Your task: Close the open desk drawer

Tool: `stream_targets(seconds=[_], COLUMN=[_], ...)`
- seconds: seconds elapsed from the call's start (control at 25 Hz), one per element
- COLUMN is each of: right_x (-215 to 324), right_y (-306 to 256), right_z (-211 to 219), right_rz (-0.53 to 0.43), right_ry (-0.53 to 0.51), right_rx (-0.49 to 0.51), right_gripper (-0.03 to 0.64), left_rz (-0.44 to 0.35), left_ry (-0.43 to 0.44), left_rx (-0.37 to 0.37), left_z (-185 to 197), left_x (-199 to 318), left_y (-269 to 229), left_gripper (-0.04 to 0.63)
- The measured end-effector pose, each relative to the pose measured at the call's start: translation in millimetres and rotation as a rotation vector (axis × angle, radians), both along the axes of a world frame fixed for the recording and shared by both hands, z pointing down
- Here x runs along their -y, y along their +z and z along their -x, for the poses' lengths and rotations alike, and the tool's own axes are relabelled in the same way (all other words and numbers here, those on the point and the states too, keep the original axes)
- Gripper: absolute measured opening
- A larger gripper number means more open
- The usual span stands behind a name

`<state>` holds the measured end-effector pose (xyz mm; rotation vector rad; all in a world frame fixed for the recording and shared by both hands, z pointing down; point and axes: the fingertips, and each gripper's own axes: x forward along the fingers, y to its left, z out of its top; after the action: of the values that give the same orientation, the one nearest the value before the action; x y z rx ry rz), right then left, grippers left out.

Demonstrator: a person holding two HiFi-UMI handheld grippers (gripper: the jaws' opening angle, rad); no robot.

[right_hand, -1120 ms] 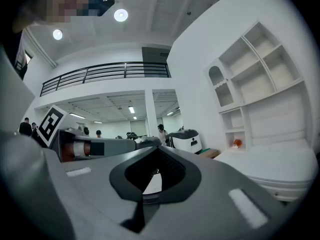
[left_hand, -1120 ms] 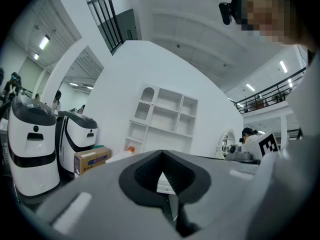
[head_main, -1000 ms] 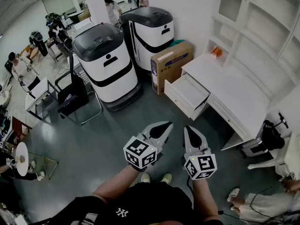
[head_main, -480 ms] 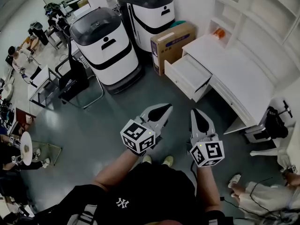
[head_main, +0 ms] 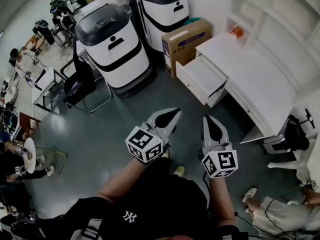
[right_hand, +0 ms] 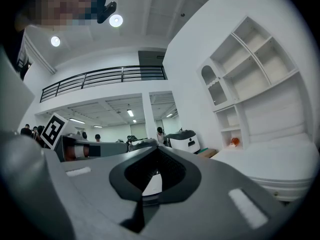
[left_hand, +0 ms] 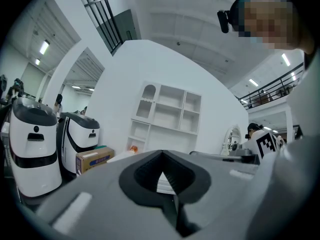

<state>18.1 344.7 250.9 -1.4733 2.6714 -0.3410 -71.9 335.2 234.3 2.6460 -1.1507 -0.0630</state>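
The white desk [head_main: 252, 81] stands at the right of the head view, under a white shelf unit [head_main: 280, 19]. Its drawer [head_main: 202, 78] is pulled out toward the floor on the left, and the inside looks bare. My left gripper [head_main: 173, 112] and right gripper [head_main: 207, 119] are held side by side over the dark floor, well short of the drawer, both shut with nothing in them. In the left gripper view the left gripper [left_hand: 162, 155] faces the shelf unit [left_hand: 167, 115]. From the right gripper [right_hand: 156, 152], the desk top [right_hand: 272, 156] lies to the right.
Two white-and-black machines [head_main: 114, 49] [head_main: 162, 11] and a cardboard box [head_main: 185, 46] stand left of the desk. A black chair [head_main: 80, 89] sits at the left, and a black bag [head_main: 292, 136] at the desk's near end. Something small and orange [head_main: 236, 32] lies on the desk. People work far left.
Both grippers sit a little higher in the head view and remain shut. The drawer has shifted up in the view and is still pulled out.
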Motion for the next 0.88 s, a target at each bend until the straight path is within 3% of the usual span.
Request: stream_targets(seconds=[0.36,0.88], right_x=[50.3,199.1], right_y=[24.1,68.4], right_z=[8.8,27.2], right_rz=[0.032,0.078], right_ry=[0.000,0.079], right_rx=[-0.046,-0.067], right_gripper=[0.021,0.021], left_rz=[0.008,0.038], left_ry=[0.042,0.153], left_rx=[0.028,0.077], left_z=[-8.9,-1.4], left_x=[54.5,210.6], left_y=[24.4,101.1], left_gripper=[0.000,0.000])
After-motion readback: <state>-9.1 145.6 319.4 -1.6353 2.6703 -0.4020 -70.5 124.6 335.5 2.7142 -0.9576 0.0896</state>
